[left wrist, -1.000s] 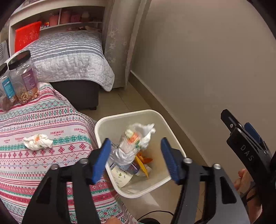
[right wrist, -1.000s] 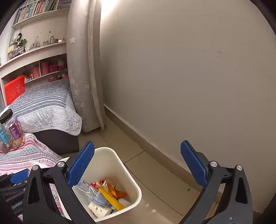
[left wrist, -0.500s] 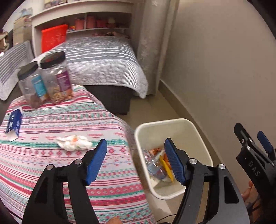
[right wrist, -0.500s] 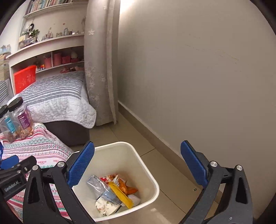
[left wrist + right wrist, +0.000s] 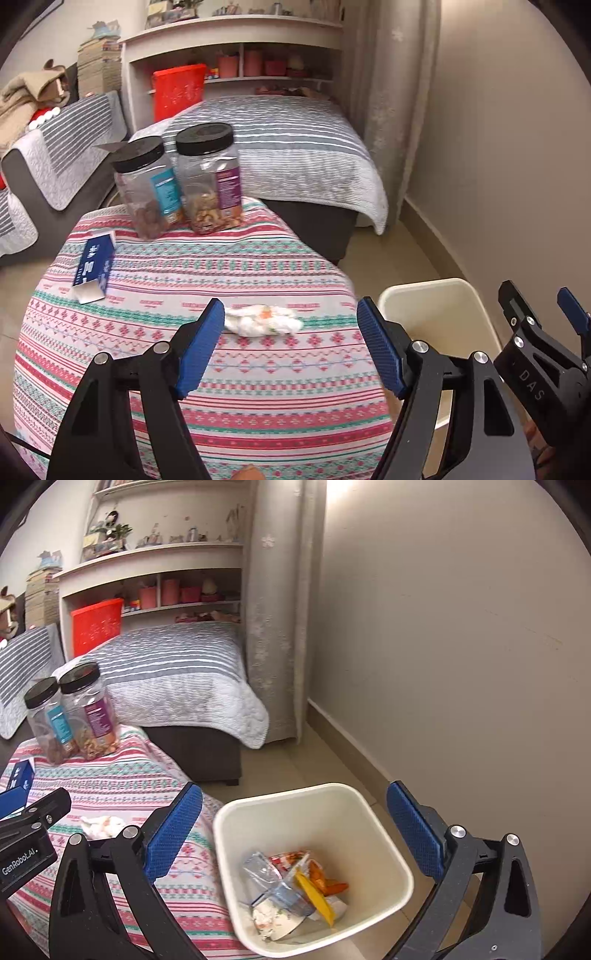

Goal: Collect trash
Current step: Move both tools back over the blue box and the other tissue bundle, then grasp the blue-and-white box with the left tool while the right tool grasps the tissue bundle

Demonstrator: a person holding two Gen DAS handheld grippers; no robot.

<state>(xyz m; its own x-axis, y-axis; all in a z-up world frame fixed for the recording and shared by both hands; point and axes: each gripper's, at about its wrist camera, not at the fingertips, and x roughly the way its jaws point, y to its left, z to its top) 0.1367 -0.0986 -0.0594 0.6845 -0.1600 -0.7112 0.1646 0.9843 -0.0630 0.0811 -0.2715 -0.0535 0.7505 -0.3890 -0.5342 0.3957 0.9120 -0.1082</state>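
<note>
Left tool (image 5: 291, 350) swung from bin (image 5: 373, 812) to tissue (image 5: 264, 320) | jars (image 5: 208, 177) behind

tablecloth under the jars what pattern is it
Horizontal bands of red, pink, teal and white knit-style motifs on the tablecloth, clearest in the left wrist view.

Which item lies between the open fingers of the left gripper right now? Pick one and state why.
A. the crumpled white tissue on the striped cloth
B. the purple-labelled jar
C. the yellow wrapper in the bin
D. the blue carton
A: in the left wrist view the crumpled white tissue lies on the striped cloth in line between the open fingers of the left gripper, not yet gripped.
</note>
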